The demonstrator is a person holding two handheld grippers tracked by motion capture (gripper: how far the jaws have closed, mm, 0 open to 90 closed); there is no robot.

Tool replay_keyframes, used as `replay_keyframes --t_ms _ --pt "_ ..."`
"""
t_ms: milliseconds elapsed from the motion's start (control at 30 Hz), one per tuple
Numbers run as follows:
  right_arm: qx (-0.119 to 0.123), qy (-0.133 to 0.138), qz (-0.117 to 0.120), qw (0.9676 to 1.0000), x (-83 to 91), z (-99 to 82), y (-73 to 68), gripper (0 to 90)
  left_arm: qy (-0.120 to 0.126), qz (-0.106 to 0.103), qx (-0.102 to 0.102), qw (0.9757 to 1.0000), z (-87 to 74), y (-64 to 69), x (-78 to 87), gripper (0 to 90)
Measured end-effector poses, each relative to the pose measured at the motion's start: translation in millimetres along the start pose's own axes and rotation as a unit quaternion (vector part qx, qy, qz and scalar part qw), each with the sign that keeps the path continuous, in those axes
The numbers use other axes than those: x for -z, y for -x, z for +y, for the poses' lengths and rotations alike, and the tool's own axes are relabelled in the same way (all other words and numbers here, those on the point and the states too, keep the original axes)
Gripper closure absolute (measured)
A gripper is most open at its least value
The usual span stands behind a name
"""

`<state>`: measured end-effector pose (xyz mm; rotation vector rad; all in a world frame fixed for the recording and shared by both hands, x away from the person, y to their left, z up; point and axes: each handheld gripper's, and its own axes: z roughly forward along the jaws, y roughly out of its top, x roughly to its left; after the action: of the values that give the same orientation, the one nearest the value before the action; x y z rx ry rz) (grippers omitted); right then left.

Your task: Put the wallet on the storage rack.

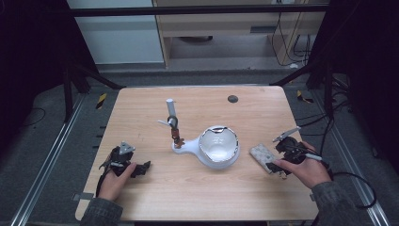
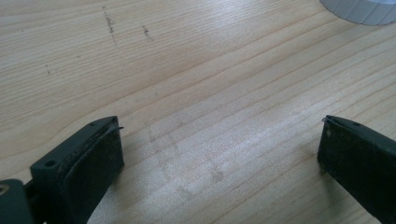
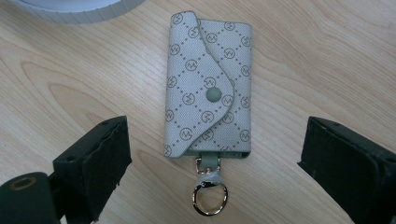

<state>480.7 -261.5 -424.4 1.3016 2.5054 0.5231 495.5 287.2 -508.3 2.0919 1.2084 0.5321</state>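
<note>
One pale wood-grain table [image 1: 155, 193], broad bare room at front-left. White ribbed bowl stand [image 1: 217, 147] sits mid-table. Key pouch [image 3: 208, 84], pale woven fabric w/ circled-M monogram in diamond grid, snap flap, metal ring, lies flat btwn right gripper [image 3: 212, 172] jaws, apart, untouched. Left gripper [image 2: 219, 158] jaws wide apart over bare wood.

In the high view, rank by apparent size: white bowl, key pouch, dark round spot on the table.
1. White bowl, largest.
2. Key pouch, partly hidden by the right gripper.
3. Dark round spot, smallest, though farthest from the camera.
</note>
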Motion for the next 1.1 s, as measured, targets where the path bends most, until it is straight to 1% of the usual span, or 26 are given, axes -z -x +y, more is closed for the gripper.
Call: replay_keyframes --t_ms 133,200,333,367,533,600,800,1033,1067,1100 --pt "-0.002 -0.003 0.004 1.0000 -4.4 -0.7 -1.5 7.3 0.000 0.000 0.000 1.0000 0.0 0.0 0.0 0.0" --pt "-0.007 -0.006 0.005 0.9999 -6.9 -0.7 -2.0 6.9 0.000 -0.001 -0.001 1.0000 0.0 0.0 0.0 0.0" --pt "-0.005 -0.011 0.010 0.9999 -10.9 -0.3 -3.0 6.0 0.000 -0.001 -0.001 1.0000 -0.1 0.1 0.0 0.0" --pt "-0.004 -0.013 0.014 0.9998 -12.6 -0.3 -3.4 6.2 0.000 -0.001 -0.001 1.0000 -0.1 0.1 0.0 0.0" --pt "0.001 -0.025 0.012 0.9996 -20.0 1.8 -3.8 10.2 0.001 -0.001 0.001 1.0000 -0.1 0.4 -0.1 0.0" --pt "-0.002 -0.027 0.009 0.9996 -22.5 3.3 -3.4 11.1 0.001 -0.001 0.001 1.0000 -0.2 0.4 -0.1 0.0" --pt "-0.004 -0.044 0.014 0.9989 -35.8 7.6 -0.9 13.1 0.001 -0.002 0.001 1.0000 -0.2 0.5 0.0 0.0" --pt "-0.011 -0.054 0.023 0.9982 -44.5 8.0 2.6 15.2 0.001 -0.003 0.001 1.0000 -0.3 0.6 0.0 0.0" --pt "-0.011 -0.055 0.020 0.9982 -45.8 7.7 3.0 15.3 0.001 -0.003 0.001 1.0000 -0.3 0.6 0.0 0.0" --pt "-0.013 -0.057 0.023 0.9981 -46.5 7.5 3.4 15.6 0.001 -0.003 0.001 1.0000 -0.3 0.6 0.0 0.0"
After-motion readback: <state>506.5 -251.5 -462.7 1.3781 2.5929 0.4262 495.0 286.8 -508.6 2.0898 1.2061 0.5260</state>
